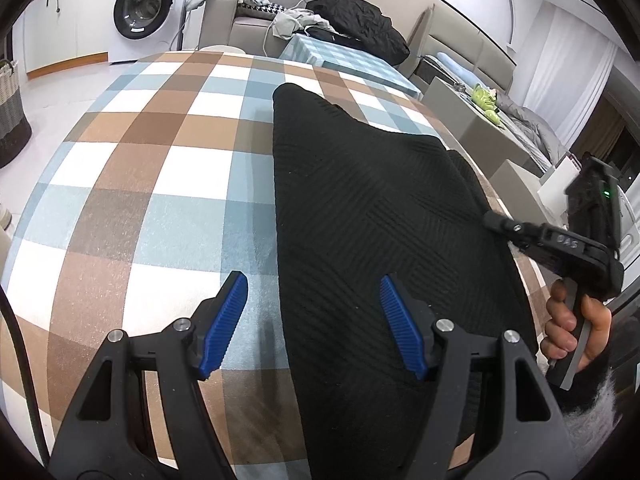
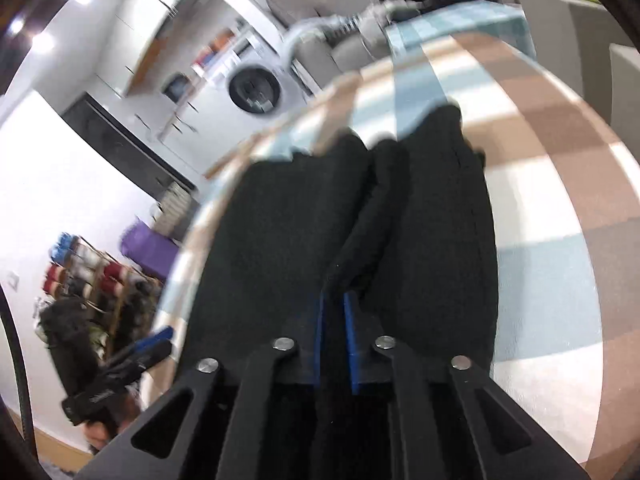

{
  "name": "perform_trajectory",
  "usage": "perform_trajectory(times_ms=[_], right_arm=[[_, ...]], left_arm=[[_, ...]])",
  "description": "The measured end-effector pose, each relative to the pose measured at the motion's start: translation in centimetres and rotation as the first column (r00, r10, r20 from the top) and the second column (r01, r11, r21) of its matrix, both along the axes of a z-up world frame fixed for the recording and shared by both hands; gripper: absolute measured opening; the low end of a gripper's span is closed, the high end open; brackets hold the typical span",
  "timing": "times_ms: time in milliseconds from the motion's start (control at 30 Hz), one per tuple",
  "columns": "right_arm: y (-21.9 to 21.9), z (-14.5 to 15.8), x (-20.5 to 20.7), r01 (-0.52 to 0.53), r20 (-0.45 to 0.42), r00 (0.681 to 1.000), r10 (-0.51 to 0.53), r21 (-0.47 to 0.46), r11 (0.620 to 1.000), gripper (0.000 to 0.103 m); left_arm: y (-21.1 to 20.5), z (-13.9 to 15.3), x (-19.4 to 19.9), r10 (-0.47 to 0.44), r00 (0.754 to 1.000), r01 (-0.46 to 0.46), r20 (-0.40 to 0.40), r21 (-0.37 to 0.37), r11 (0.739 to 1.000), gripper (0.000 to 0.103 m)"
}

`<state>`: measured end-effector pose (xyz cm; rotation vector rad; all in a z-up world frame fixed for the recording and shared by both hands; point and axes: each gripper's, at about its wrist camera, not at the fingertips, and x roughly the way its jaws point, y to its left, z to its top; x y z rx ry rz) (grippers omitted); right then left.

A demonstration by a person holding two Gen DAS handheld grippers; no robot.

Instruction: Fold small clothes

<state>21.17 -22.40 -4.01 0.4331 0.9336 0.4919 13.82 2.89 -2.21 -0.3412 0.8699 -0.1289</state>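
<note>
A black ribbed knit garment (image 1: pixel 360 208) lies on a table covered with a brown, blue and white checked cloth (image 1: pixel 140 160). My left gripper (image 1: pixel 314 320) hovers open over the garment's near left edge, one blue pad above the cloth and the other above the knit. My right gripper (image 2: pixel 334 320) is shut on a raised fold of the black garment (image 2: pixel 280 220), with fabric pinched between its blue pads. In the left wrist view the right gripper's tip (image 1: pixel 494 222) sits at the garment's right edge, held by a person's hand (image 1: pixel 572 320). The right wrist view is blurred.
Past the table's far edge stand a washing machine (image 1: pixel 144 8), a sofa with a dark jacket (image 1: pixel 360 20) and a smaller checked surface (image 1: pixel 344 60). A woven basket (image 1: pixel 10 108) is on the floor at left. A shoe rack (image 2: pixel 100 280) stands by the wall.
</note>
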Motion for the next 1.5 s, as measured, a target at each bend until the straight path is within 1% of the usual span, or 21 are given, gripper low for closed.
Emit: perform_trajectory(times_ms=[67,167,233,300,333,367,400,467,533,600,667,733,800,867,933,1033,1133,1200,1367,1433,1500], right_arm=[[-0.6,0.5,-0.4,0.016,0.022,1.0,-0.015,-0.017,1.0,0.008],[-1.5,-0.9,-0.1,0.053,-0.053,0.997,-0.059,-0.1,0.994,0.008],[-1.6,-1.4,0.0,0.049,-0.076,0.995,-0.058,-0.112,0.992,0.01],[-1.3,-1.0,0.1,0.034,-0.083,0.996,-0.042,-0.096,0.995,0.024],[-1.3,-1.1,0.3,0.027,-0.089,0.995,-0.033,-0.073,0.997,0.038],[-1.4,-1.0,0.6,0.022,-0.093,0.995,-0.024,-0.024,0.999,0.045],[-1.4,-0.9,0.9,0.016,-0.092,0.996,-0.014,0.028,0.999,0.045],[-1.2,-0.9,1.6,0.002,-0.091,0.996,0.004,0.061,0.998,0.045],[-0.6,-0.9,2.5,0.013,-0.081,0.997,-0.013,-0.005,1.0,0.045],[0.4,-1.3,3.5,-0.012,-0.073,0.997,0.008,-0.047,0.999,0.045],[1.1,-1.5,4.2,-0.027,-0.056,0.998,0.021,-0.104,0.994,0.025],[2.2,-1.4,4.6,-0.05,-0.042,0.998,0.044,-0.162,0.986,0.01],[3.1,0.6,3.9,-0.049,0.04,0.997,0.058,-0.207,0.977,0.008],[3.0,3.1,2.7,-0.044,0.122,0.99,0.069,-0.194,0.98,0.008],[2.2,5.3,1.9,-0.015,0.157,0.987,0.043,-0.177,0.984,0.008],[1.1,4.1,2.7,0.047,0.119,0.993,-0.02,-0.236,0.971,0.008],[-0.3,0.5,4.4,0.073,-0.005,0.997,-0.076,-0.252,0.965,0.008],[-0.6,0.3,3.8,0.084,0.004,0.996,-0.086,-0.226,0.97,0.008],[-0.9,4.8,2.0,0.12,0.172,0.981,-0.086,-0.201,0.972,0.005],[-1.4,4.5,2.8,0.127,0.15,0.984,-0.095,-0.224,0.966,0.005],[-2.0,2.7,3.7,0.116,0.061,0.993,-0.106,-0.203,0.972,0.005]], left_arm=[[0.0,0.0,0.1,-0.004,1.0,0.004,0.0,-0.007,1.0,0.066],[0.0,-0.2,0.3,-0.008,1.0,0.008,-0.005,-0.006,1.0,0.066],[0.0,-0.3,0.4,-0.009,1.0,0.009,-0.006,-0.006,1.0,0.066],[0.0,-0.3,0.4,-0.01,1.0,0.01,-0.006,-0.007,1.0,0.066],[0.0,-0.3,0.4,-0.009,1.0,0.009,-0.007,-0.005,1.0,0.066],[0.0,-0.3,0.4,-0.007,1.0,0.007,-0.007,-0.004,1.0,0.066],[0.0,-0.3,0.4,-0.005,1.0,0.005,-0.007,-0.003,1.0,0.066],[0.1,-0.3,0.4,0.0,1.0,0.0,-0.008,-0.004,1.0,0.066],[0.2,-0.3,0.4,0.002,1.0,-0.002,-0.009,-0.004,1.0,0.066],[0.2,-0.4,0.4,0.005,1.0,-0.005,-0.01,-0.001,1.0,0.066],[0.2,-0.4,0.5,0.005,1.0,-0.005,-0.012,-0.001,1.0,0.066],[0.3,-0.4,0.4,0.006,1.0,-0.006,-0.01,-0.003,1.0,0.066],[0.3,-0.3,0.4,0.003,1.0,-0.003,-0.006,-0.001,1.0,0.066],[0.2,-0.1,0.4,0.0,1.0,0.0,-0.001,0.003,1.0,0.066],[0.2,-0.1,0.5,-0.005,1.0,0.005,0.003,0.0,1.0,0.066],[0.0,-0.3,0.7,-0.013,1.0,0.013,-0.003,-0.004,1.0,0.066],[-0.4,-0.3,0.7,-0.024,1.0,0.024,-0.003,0.006,1.0,0.066],[-0.4,-0.3,0.6,-0.025,1.0,0.025,-0.003,0.011,1.0,0.066],[-0.3,-0.3,0.6,-0.02,1.0,0.02,-0.006,0.007,1.0,0.066],[-0.3,-0.4,0.7,-0.021,1.0,0.021,-0.008,-0.001,1.0,0.066],[-0.5,-0.5,0.7,-0.023,1.0,0.023,-0.011,0.003,1.0,0.066]])
